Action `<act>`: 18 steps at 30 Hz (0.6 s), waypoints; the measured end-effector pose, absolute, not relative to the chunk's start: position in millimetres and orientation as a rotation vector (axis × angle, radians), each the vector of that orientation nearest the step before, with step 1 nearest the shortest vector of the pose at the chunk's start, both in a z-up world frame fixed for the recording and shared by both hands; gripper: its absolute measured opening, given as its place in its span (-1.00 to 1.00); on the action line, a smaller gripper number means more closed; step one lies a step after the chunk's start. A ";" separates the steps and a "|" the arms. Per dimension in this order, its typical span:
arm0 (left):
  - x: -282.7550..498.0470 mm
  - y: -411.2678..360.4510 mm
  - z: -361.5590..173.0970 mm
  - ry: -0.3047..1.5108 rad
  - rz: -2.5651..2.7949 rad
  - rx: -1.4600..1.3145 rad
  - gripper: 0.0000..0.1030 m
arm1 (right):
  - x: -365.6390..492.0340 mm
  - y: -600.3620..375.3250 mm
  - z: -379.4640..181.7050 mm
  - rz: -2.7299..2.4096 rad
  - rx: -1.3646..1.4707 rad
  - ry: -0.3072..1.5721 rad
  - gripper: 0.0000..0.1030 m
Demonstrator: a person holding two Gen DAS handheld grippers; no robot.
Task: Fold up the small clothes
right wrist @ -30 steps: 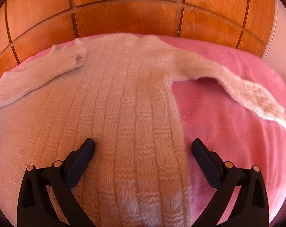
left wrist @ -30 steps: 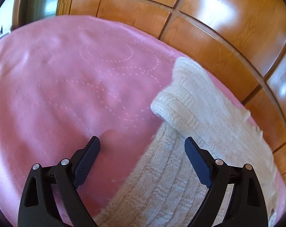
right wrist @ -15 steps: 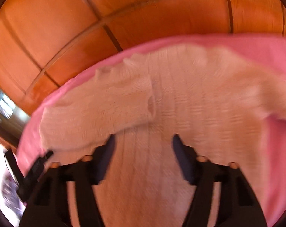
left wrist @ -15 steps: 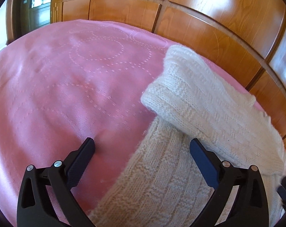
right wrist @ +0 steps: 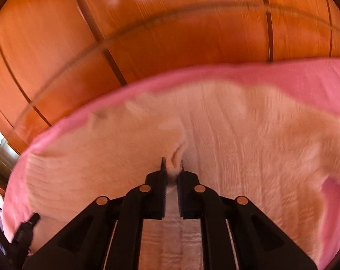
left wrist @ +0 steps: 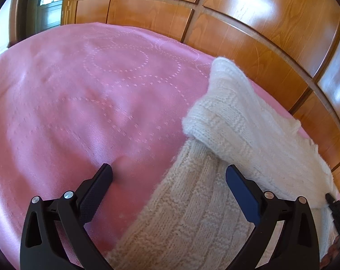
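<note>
Since a second ago the right tool [right wrist: 172, 168] has swung from hovering wide-spread over the sweater's body to pinching a fold of knit at the cuff of the folded-in sleeve, its jaws now pressed together on the wool, while the left tool [left wrist: 168, 173] has only shifted slightly and remains spread; starting at the left, the pink quilted bedspread with dotted circle stitching [left wrist: 91, 103] lies bare, and the left tool's left finger [left wrist: 95, 186] sits low against it, the right finger [left wrist: 242, 191] over the knit, nothing between them; further right lies the cream cable-knit wool sweater [left wrist: 192, 213], spread flat on the bed close to the glossy orange-brown wooden panelling [left wrist: 260, 33], with one sleeve [left wrist: 237, 123] folded across its body; in the right wrist view, which is motion-blurred, the same sweater [right wrist: 248, 146] fills the bed from edge to edge and the pinched bit of cuff rises between the closed jaws; the likely trouble is that the bite looks small and the knit is soft and stretchy, so a quick pull could let the wool slip free or drag the whole body out of shape, since the left tool is not pinning anything down; exactly how much of the cuff is caught cannot be told through the blur.
</note>
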State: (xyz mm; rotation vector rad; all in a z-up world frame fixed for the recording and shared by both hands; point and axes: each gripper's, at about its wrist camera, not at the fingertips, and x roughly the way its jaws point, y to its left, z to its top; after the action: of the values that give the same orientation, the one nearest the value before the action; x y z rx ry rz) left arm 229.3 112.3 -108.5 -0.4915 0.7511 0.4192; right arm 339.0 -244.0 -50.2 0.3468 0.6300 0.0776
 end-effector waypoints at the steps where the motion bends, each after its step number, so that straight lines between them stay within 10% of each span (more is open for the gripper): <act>1: 231.3 111.7 -108.8 0.758 0.422 -0.487 0.92 | 341.9 -246.5 -56.4 0.081 0.362 0.634 -0.78; 5: 234.7 111.0 -109.0 0.772 0.429 -0.471 0.93 | 331.2 -256.1 -58.7 0.101 0.406 0.616 -0.52; 9: 234.3 111.3 -107.9 0.763 0.425 -0.477 0.93 | 309.7 -257.0 -56.5 0.139 0.397 0.583 0.72; 18: 232.8 111.9 -106.3 0.762 0.422 -0.486 0.93 | 245.1 -293.4 -66.9 0.082 0.513 0.554 0.92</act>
State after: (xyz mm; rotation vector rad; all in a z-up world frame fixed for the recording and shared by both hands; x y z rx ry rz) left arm 232.8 111.9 -106.3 -0.4863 0.7623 0.4222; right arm 245.1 -293.4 -66.9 0.5129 0.5539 0.0822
